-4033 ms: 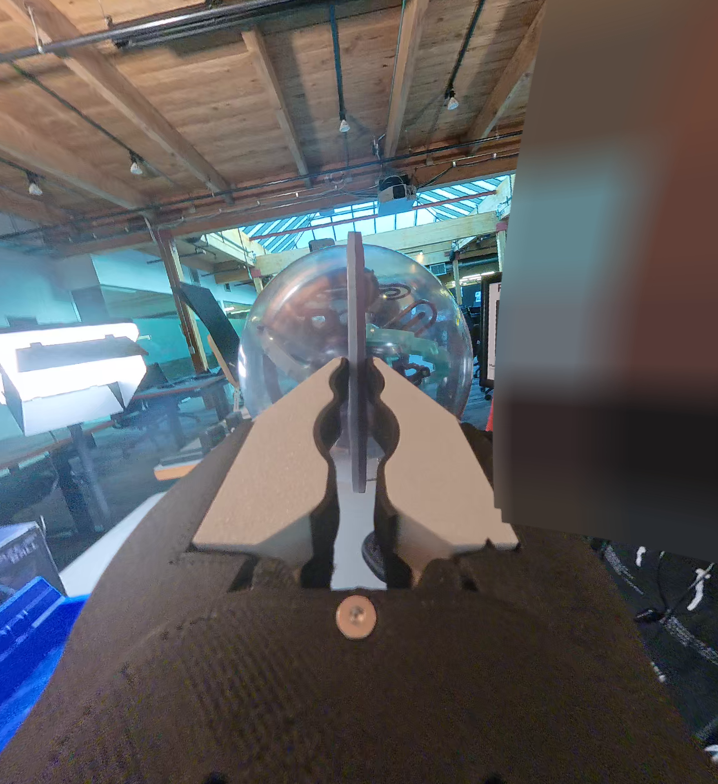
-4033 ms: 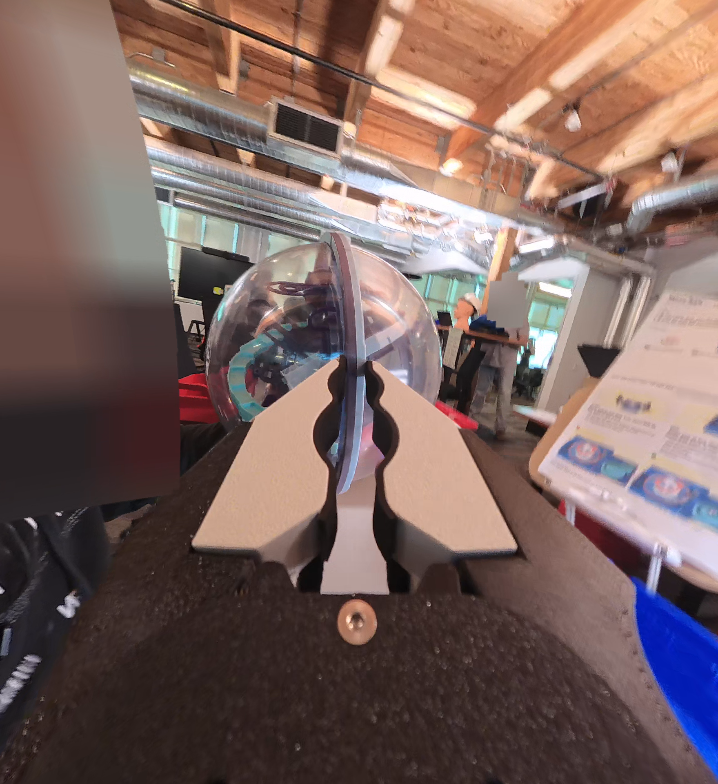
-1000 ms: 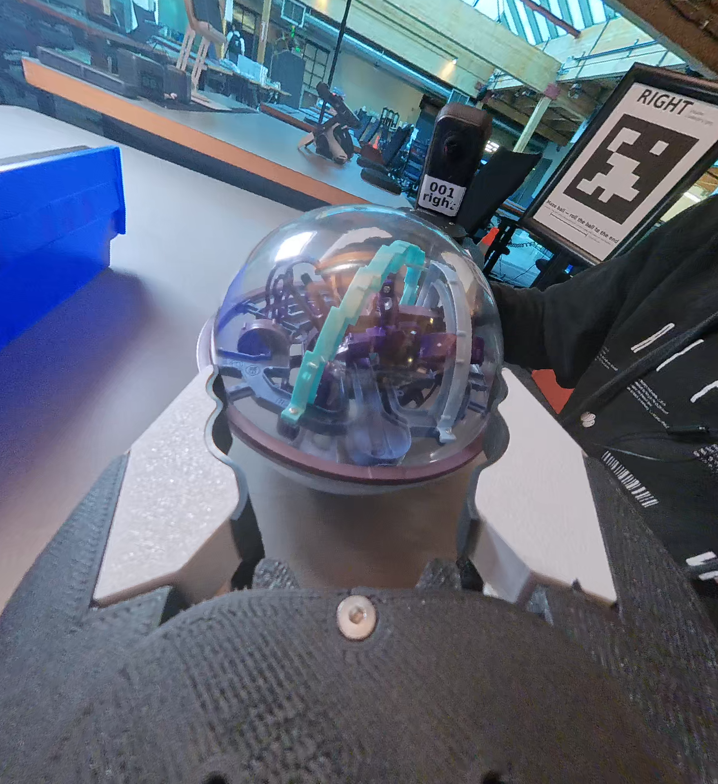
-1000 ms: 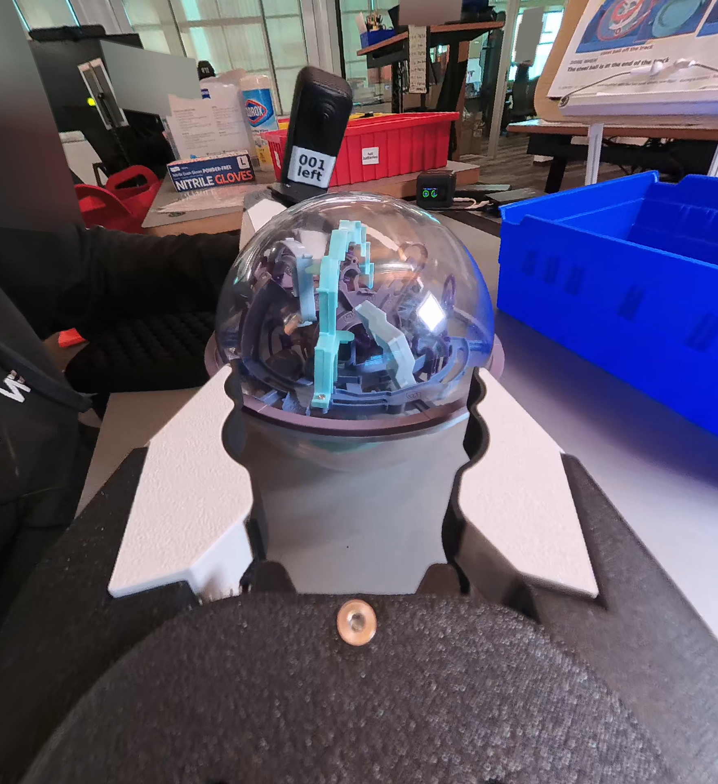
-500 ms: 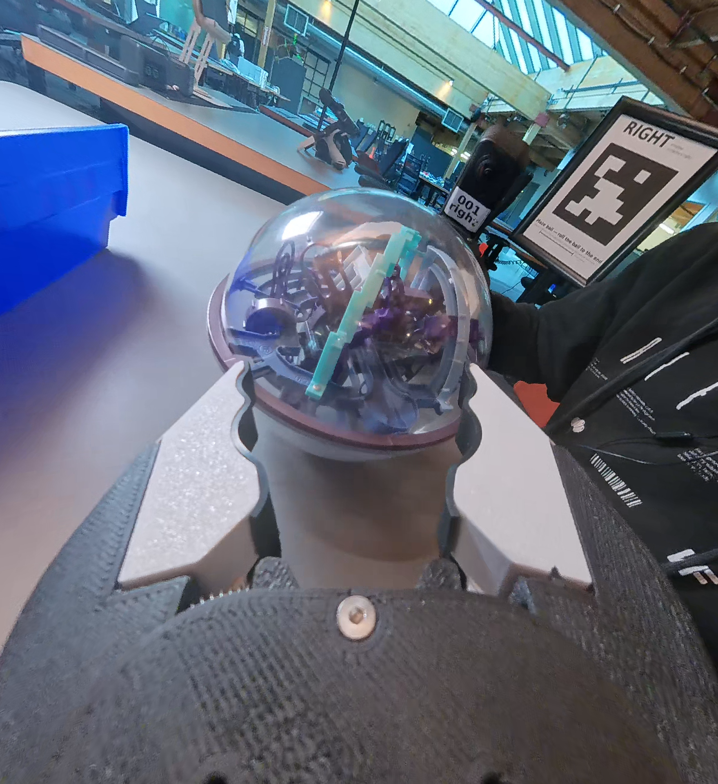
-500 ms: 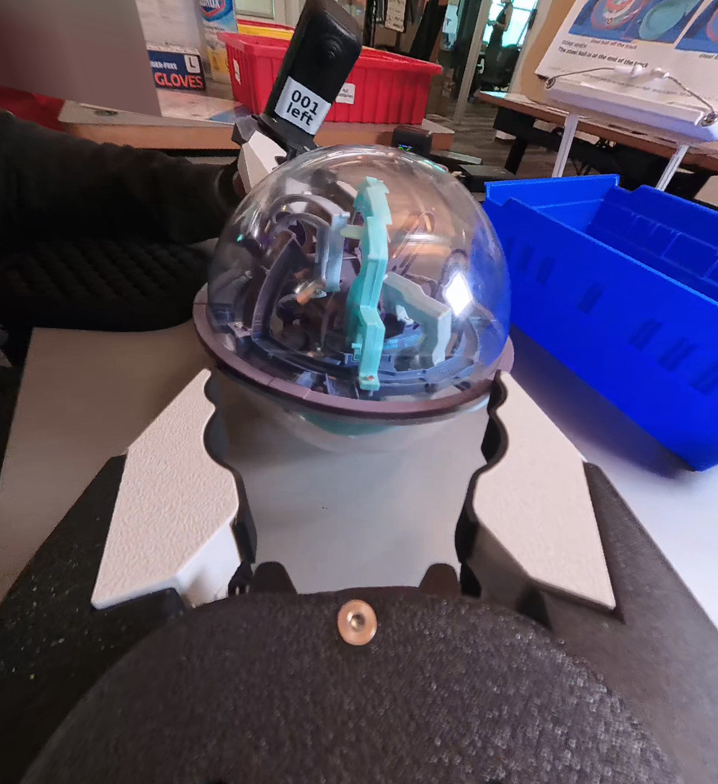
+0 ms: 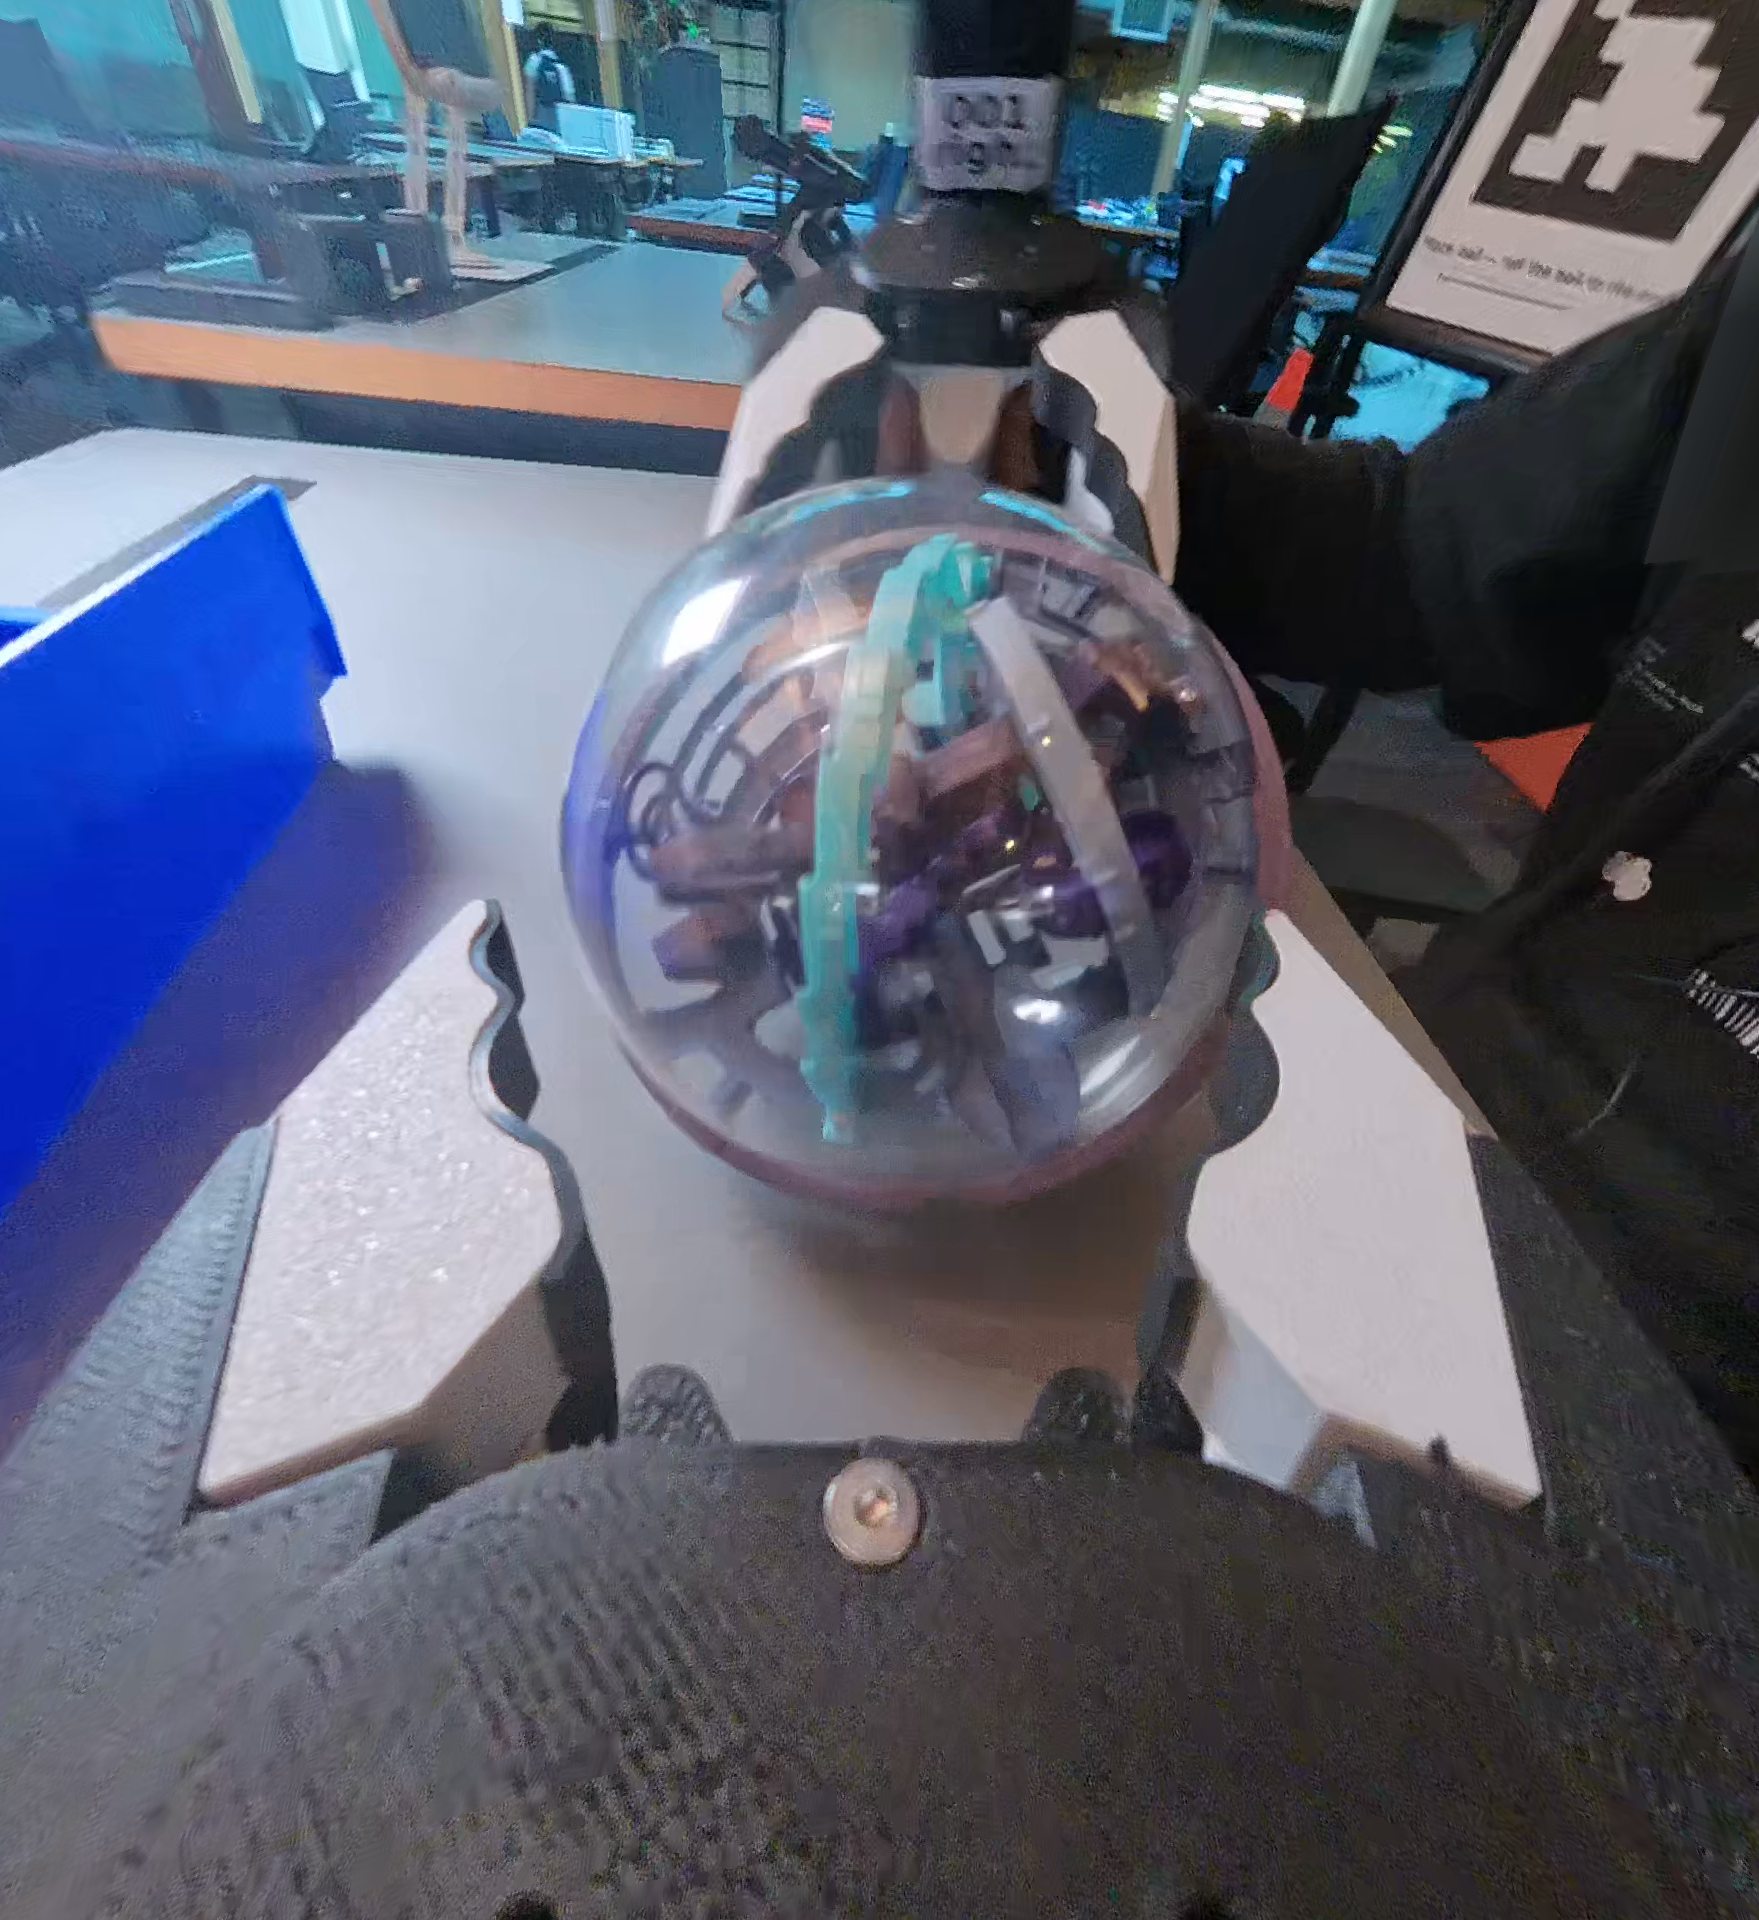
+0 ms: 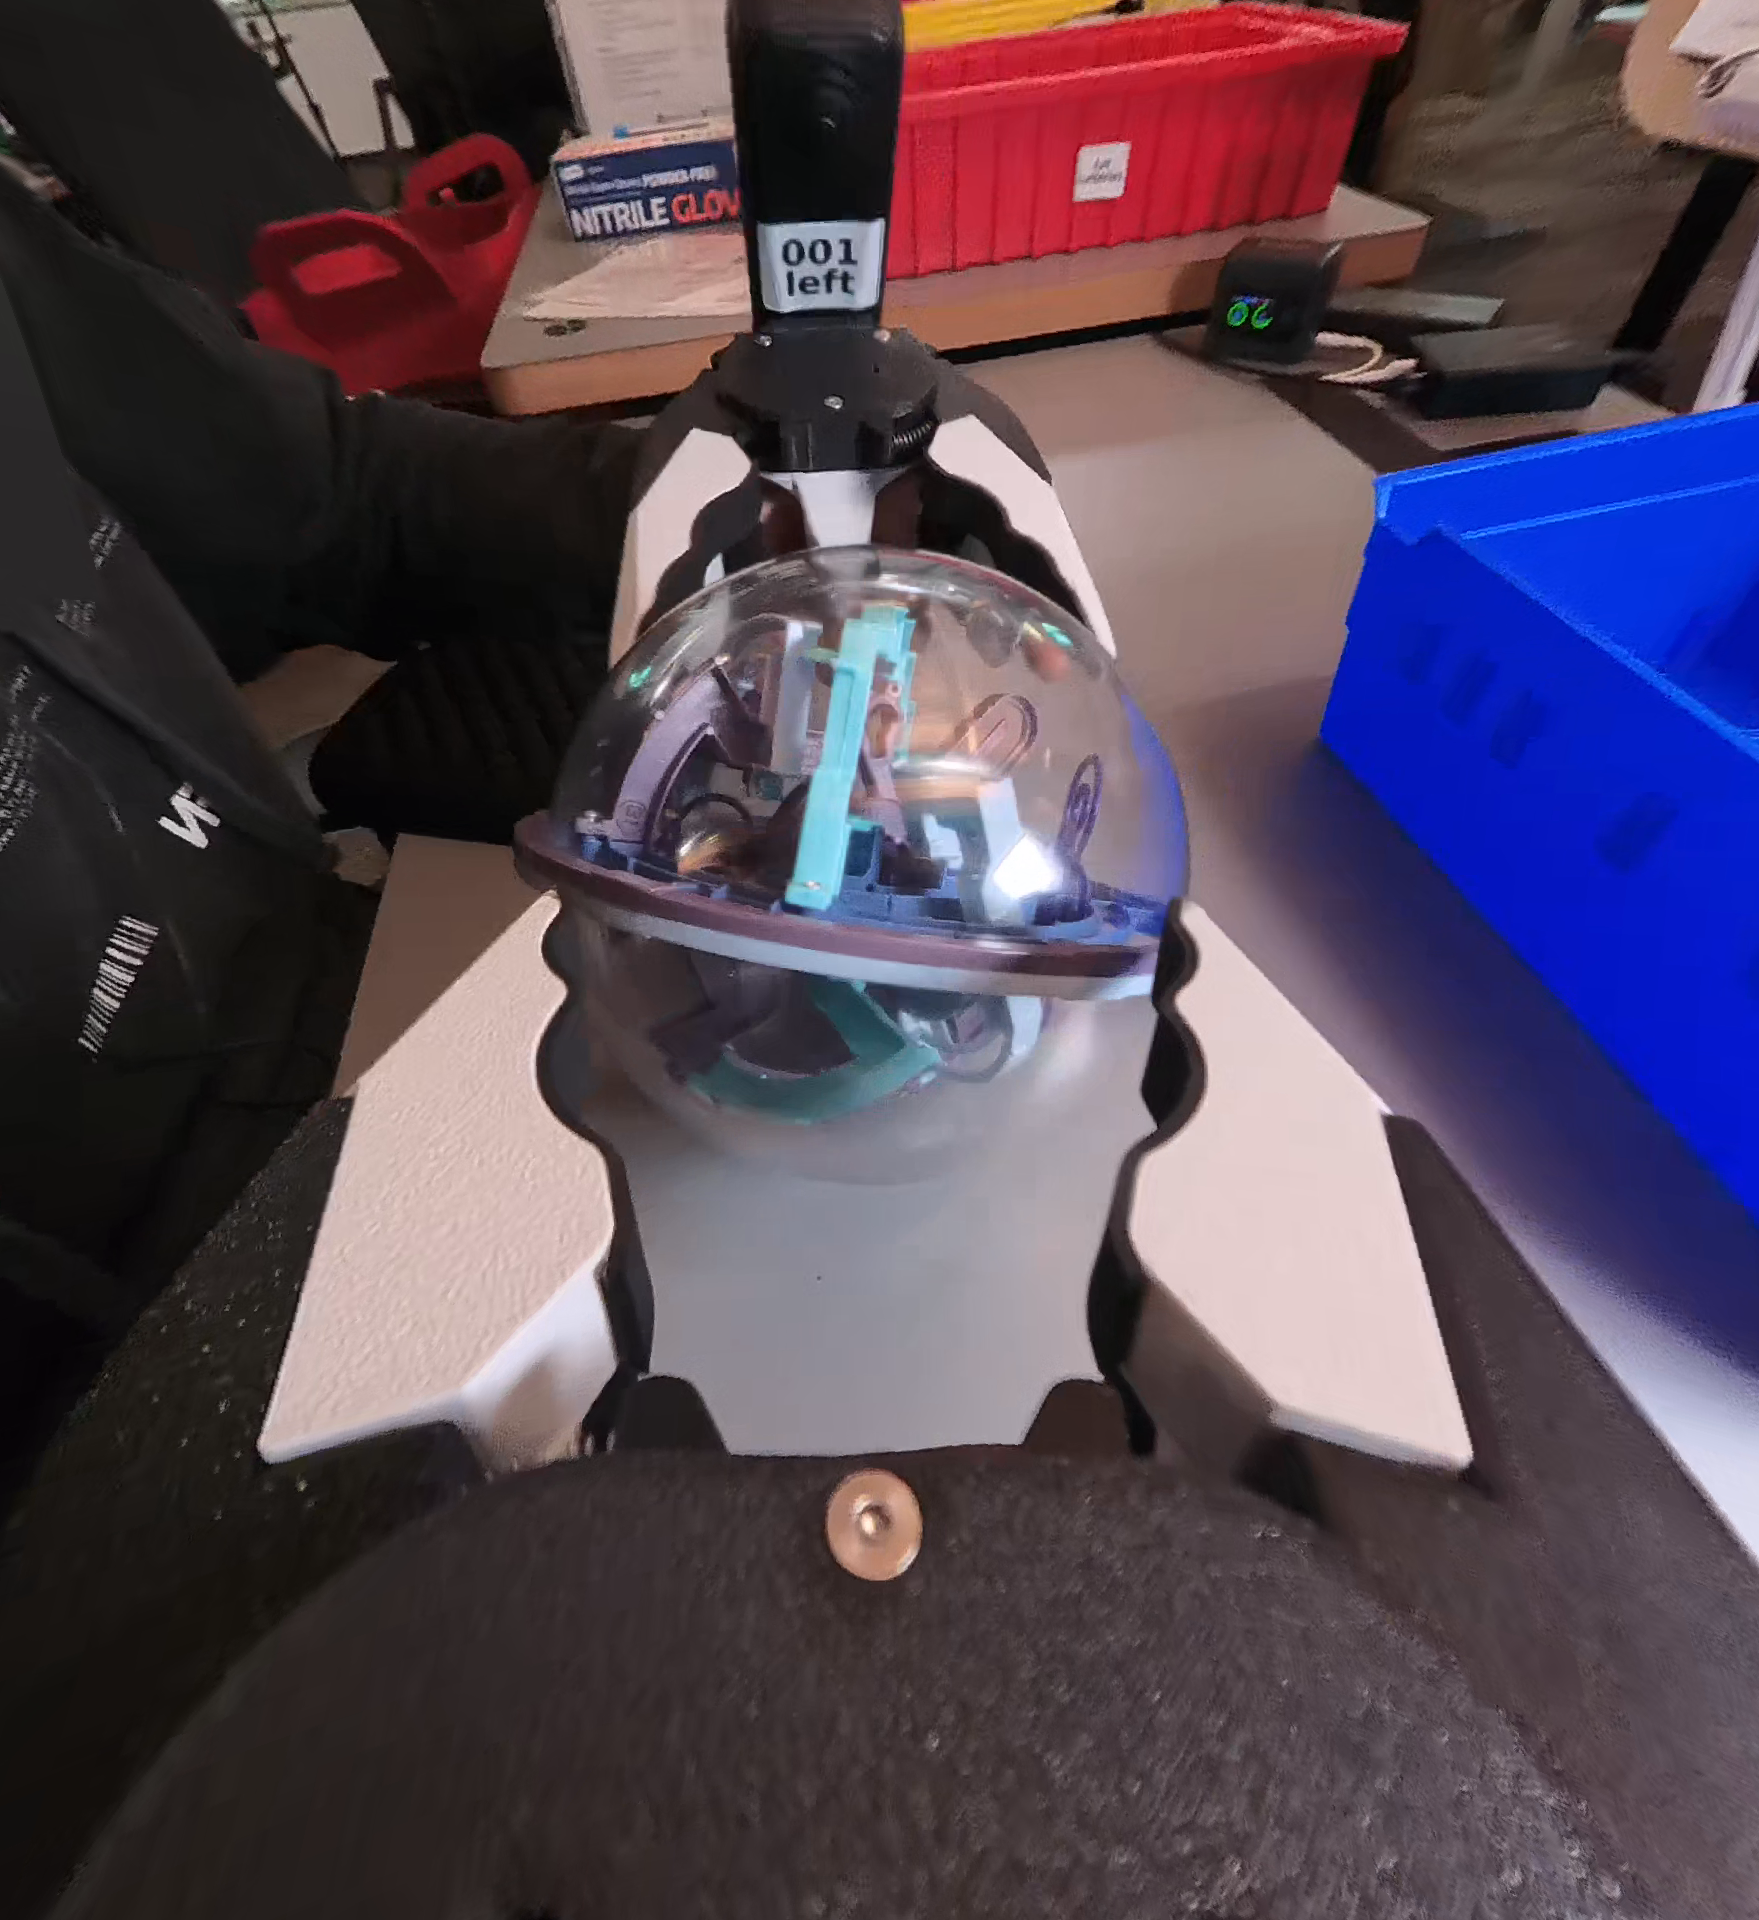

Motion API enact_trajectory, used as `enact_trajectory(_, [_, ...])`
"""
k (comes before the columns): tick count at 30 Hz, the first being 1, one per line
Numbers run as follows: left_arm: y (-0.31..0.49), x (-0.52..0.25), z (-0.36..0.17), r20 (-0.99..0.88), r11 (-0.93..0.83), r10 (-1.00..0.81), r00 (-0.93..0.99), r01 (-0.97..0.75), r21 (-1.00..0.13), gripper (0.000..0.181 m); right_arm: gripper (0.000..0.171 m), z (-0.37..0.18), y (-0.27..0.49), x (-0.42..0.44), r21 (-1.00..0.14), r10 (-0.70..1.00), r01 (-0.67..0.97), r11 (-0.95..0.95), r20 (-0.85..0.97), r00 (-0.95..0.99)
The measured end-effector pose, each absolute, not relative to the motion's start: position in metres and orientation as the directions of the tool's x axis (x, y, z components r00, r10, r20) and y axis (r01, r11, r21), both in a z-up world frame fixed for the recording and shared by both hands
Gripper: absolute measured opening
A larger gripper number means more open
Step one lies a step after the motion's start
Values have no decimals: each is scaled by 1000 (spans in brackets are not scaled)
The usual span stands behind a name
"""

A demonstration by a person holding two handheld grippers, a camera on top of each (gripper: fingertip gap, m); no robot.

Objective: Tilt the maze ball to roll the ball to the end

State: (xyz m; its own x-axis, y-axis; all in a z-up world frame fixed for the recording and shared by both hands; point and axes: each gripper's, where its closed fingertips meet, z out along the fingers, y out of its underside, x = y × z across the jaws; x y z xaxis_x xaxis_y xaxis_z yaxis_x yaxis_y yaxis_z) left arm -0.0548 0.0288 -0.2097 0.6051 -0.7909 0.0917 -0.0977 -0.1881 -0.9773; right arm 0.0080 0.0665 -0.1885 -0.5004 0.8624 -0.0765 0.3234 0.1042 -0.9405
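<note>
The maze ball [image 7: 916,862] is a clear sphere with teal, purple and brown tracks inside and a dark ring round its middle. It rests on the grey table [image 7: 501,582], tilted. My left gripper [image 7: 875,935] is open, with a finger on each side of the ball. Its right finger [image 7: 1353,1195] is at the ring and its left finger [image 7: 387,1143] is apart from it. My right gripper [image 8: 864,914] faces it from the other side, open, its fingertips beside the ring of the ball [image 8: 854,831]. I cannot pick out the small rolling ball.
A blue bin [image 7: 106,779] stands on the table beside the ball and also shows in the right wrist view [image 8: 1633,779]. A person's black sleeve [image 8: 231,520] is on the other side. A red bin [image 8: 1114,135] and a glove box [image 8: 646,197] are on a far table.
Four seconds ago both grippers were shut on the ball's ring, held up. By one second ago the ball was on the table and both were open. The ball has tilted since.
</note>
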Motion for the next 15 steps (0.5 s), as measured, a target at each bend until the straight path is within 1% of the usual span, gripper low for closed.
enact_trajectory(2, [30,-46,-213,91,-196,-811,578,-121,-973,136,106,-186,66,-2,-933,845,344,104,-100,-526])
enact_trajectory(3, [34,-46,-217,91,-204,-799,594,-126,-971,139,106,-184,65,-8,-933,837,346,96,-113,-536])
enact_trajectory(4, [35,-46,-219,115,-219,-797,593,-106,-970,140,107,-182,62,-14,-935,827,345,83,-129,-547])
enact_trajectory(7, [34,-49,-227,272,-337,-777,568,-9,-942,140,105,-173,62,-29,-951,833,309,22,-153,-531])
enact_trajectory(8, [34,-50,-226,309,-349,-769,560,37,-936,139,111,-172,65,-33,-957,852,289,29,-127,-507])
enact_trajectory(12, [34,-56,-222,450,-431,-728,518,164,-887,136,116,-162,78,-25,-972,914,221,81,-15,-405])
enact_trajectory(15, [37,-60,-222,540,-492,-679,497,236,-838,132,120,-173,82,-8,-940,940,247,236,156,-303])
